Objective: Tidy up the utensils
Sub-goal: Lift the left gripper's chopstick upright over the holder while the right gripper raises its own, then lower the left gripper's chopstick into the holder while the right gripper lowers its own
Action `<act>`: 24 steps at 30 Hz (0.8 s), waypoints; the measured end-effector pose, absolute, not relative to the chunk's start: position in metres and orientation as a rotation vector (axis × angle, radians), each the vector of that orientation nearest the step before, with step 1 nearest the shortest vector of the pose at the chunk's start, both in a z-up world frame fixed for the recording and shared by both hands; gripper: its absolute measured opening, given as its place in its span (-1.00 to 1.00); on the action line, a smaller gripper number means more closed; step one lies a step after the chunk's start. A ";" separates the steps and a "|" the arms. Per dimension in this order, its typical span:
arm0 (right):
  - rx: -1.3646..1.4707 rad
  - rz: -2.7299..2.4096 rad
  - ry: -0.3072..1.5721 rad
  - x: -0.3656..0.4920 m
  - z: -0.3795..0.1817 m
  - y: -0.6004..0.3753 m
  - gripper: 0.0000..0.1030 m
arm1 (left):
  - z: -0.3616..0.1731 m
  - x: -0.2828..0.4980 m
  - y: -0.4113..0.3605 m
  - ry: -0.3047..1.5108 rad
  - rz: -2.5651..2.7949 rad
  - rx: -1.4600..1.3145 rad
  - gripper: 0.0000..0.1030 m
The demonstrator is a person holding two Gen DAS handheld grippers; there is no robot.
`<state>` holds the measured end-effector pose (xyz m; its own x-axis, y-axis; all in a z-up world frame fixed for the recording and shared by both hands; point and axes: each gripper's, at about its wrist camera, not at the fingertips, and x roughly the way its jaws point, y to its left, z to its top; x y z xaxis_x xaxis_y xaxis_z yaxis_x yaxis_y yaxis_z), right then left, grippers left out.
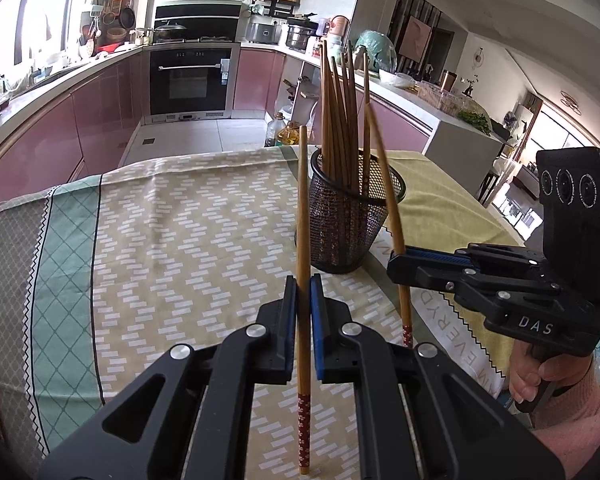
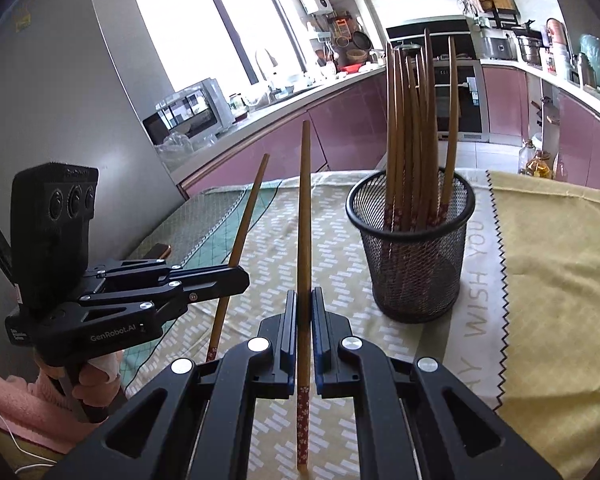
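A black mesh cup (image 1: 352,220) (image 2: 416,248) stands on the table with several wooden chopsticks upright in it. My left gripper (image 1: 303,280) (image 2: 242,276) is shut on a single chopstick (image 1: 302,200) (image 2: 240,240) with a red patterned end, held steeply to the left of the cup. To the right of the cup in the left wrist view, my right gripper (image 2: 304,296) (image 1: 396,260) is shut on another such chopstick (image 2: 304,208) (image 1: 386,176). That stick's thin tip leans over the cup's rim. Both red ends hang just above the cloth.
A patterned beige tablecloth (image 1: 188,240) covers the table, with a green band (image 1: 64,248) at its left and a yellow cloth (image 2: 548,280) under the cup's right side. A person's hand (image 1: 528,380) holds the right gripper. Pink kitchen cabinets and oil bottles (image 1: 278,132) lie beyond the far edge.
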<state>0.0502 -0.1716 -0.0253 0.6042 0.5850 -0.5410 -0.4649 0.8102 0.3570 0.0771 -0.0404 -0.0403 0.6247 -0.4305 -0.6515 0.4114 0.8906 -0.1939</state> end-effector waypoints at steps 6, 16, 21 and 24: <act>0.190 0.601 0.668 0.047 -0.019 -0.179 -0.89 | -0.036 0.079 -0.041 0.742 -0.486 -0.030 -0.86; 0.196 0.590 0.634 0.047 -0.008 -0.190 -0.89 | -0.027 0.076 -0.044 0.719 -0.490 -0.030 -0.86; 0.199 0.584 0.624 0.048 -0.005 -0.192 -0.89 | -0.025 0.077 -0.045 0.711 -0.490 -0.030 -0.86; 0.200 0.580 0.612 0.048 -0.003 -0.194 -0.89 | -0.022 0.076 -0.046 0.705 -0.491 -0.030 -0.86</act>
